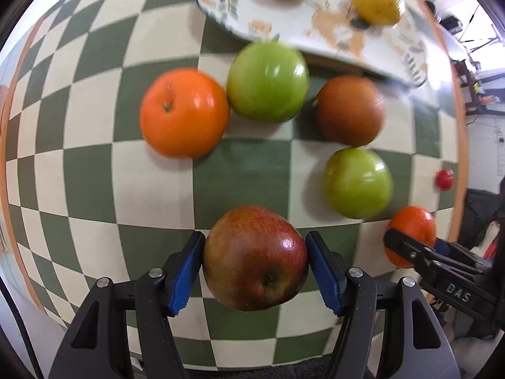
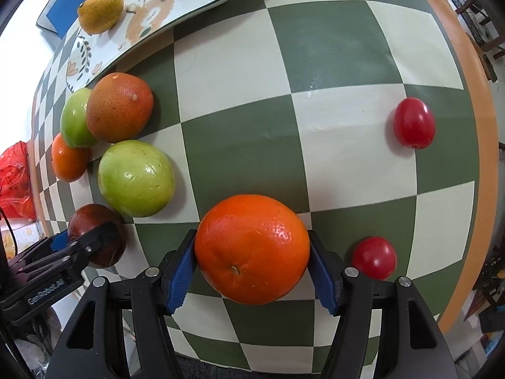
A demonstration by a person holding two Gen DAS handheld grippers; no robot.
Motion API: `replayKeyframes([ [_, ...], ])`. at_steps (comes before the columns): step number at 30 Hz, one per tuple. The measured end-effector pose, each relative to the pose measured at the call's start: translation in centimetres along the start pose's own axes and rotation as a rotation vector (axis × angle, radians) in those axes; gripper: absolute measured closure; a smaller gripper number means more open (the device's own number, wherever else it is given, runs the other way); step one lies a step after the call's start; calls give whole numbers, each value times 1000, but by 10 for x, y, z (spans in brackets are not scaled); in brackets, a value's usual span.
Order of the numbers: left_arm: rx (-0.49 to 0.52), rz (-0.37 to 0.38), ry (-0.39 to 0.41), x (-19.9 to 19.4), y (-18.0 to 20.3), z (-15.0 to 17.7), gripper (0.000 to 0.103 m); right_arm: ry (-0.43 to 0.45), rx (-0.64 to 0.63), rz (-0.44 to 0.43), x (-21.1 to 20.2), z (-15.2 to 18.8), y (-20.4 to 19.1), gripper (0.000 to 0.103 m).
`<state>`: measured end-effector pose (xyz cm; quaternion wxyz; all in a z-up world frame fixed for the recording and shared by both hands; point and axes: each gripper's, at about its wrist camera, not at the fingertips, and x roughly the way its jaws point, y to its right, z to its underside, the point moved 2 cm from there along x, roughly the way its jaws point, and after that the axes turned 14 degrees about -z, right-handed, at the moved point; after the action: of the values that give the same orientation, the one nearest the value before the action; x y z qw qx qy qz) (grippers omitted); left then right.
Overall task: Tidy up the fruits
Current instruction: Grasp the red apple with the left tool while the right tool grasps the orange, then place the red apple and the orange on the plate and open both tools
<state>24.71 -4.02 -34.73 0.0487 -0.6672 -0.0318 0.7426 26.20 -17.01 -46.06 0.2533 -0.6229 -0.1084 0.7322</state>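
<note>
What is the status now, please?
Left gripper shut on red apple. Right gripper shut on orange. Plate ahead, nothing blocking.

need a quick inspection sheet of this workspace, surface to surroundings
surface: green and cream checkered tablecloth with an orange border.
job's things: red apple and orange, each between blue pads; floral plate holding two yellow fruits; loose on the cloth are two green apples, a dark orange fruit, another orange and two small red fruits.
clutter: nothing seen on the cloth.
grippers: left hand-held gripper shut on the red apple; right hand-held gripper shut on the orange.
cables: thin dark cord at the left edge.
surroundings: red plastic bag, blue pad, furniture beyond the table.
</note>
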Motion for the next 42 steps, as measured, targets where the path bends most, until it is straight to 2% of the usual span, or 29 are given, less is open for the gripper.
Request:
replayKeyframes([
  [3, -34, 66, 45, -35, -5, -8, 40, 19, -2, -38, -10, 5, -7, 36],
  [5, -60, 112, 92, -66, -11, -24, 40, 53, -14, -78, -29, 0, -16, 36],
  [8, -89, 150, 140, -96, -19, -60, 40, 116, -41, -128, -61, -19, -31, 36],
  [10, -104, 149, 155, -102, -27, -89, 40, 146, -64, -153, -78, -38, -45, 36],
  [14, -126, 113, 125, -86, -41, -145, 40, 179, -113, -171, -87, -91, -73, 36],
  [17, -156, 125, 49, -62, -44, -178, 40, 161, -124, -170, -71, -127, -88, 36],
  [19, -176, 140, 9, -44, -50, -189, 39, 139, -121, -181, -58, -147, -92, 36],
  [24, -206, 159, -55, -24, -52, -199, 39, 99, -147, -186, -15, -173, -113, 36],
  [29, -208, 181, -107, -11, -51, -199, 39, 57, -137, -195, 5, -180, -110, 34],
  [31, -199, 173, -106, -10, -51, -199, 39, 50, -139, -197, 8, -180, -111, 33],
  [32, -194, 162, -103, -11, -51, -198, 38, 45, -137, -202, 8, -180, -111, 29],
  [35, -202, 168, -84, -14, -54, -197, 15, 46, -127, -201, 4, -180, -109, 17],
  [39, -202, 143, -35, -26, -56, -197, 13, 47, -125, -178, -13, -172, -100, 15],
  [42, -192, 103, 11, -39, -57, -190, 13, 73, -148, -127, -31, -162, -98, 10],
])
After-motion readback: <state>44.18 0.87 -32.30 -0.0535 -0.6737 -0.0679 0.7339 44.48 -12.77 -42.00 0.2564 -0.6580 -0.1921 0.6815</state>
